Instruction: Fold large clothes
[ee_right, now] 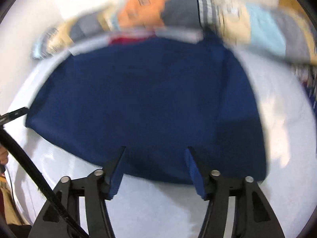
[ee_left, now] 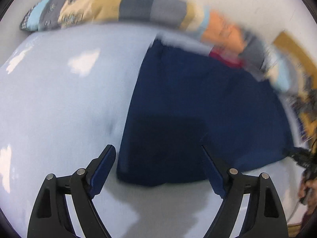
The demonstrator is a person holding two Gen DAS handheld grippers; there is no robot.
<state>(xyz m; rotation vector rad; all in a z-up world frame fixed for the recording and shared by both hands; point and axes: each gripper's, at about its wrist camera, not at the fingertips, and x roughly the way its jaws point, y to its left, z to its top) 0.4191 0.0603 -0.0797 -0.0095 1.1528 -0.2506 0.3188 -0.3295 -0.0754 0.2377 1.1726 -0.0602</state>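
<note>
Left gripper (ee_left: 158, 148): jaws spread, empty, over near-left corner of navy garment (ee_left: 198, 103). Right gripper (ee_right: 155, 148): jaws parted, empty, above its near hem. Garment lay flat on pale sheet (ee_left: 59, 99), extending away from both.

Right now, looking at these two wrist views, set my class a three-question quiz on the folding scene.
1. True or false: the left hand-held gripper grips the navy garment.
2. What colour is the bed sheet under the garment?
3. What lies along the far edge of the garment? A) patchwork quilt B) wooden chair C) laptop

Key: 1 false, it is open with nothing between its fingers; 2 pale blue; 3 A.
</note>
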